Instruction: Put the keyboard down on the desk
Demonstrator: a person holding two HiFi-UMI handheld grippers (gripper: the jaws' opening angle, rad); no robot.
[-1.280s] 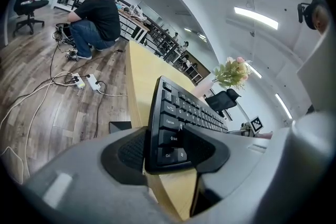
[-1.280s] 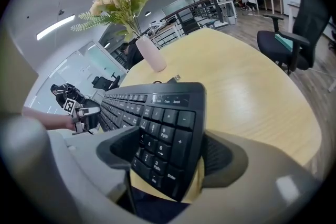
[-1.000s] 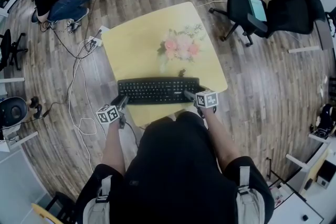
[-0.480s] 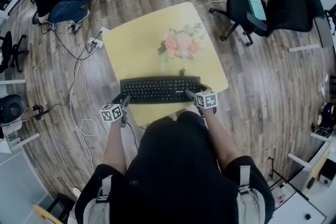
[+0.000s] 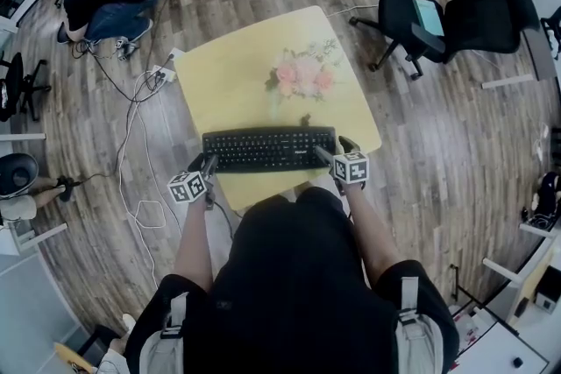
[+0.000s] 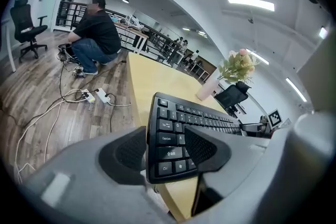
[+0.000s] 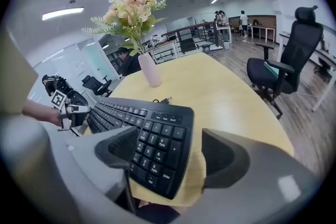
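Keyboard (image 5: 268,150), judged stiff and light, lies on tabletop (image 5: 237,74); best gripped at its short ends, which left claw (image 6: 167,148) and right claw (image 7: 173,149), just opened, straddle unclenched.

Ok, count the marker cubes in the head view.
2: the left cube sits by the keyboard's left end, the right cube by its right end. None looks hidden.

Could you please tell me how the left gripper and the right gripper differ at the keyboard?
The left gripper straddles the keyboard's left end, the right gripper its number-pad end. Bare desk shows between the right gripper's outer jaw and the keyboard; the left gripper shows no such gap. Shared: both have just been opening and stand open, a keyboard end between the jaws.
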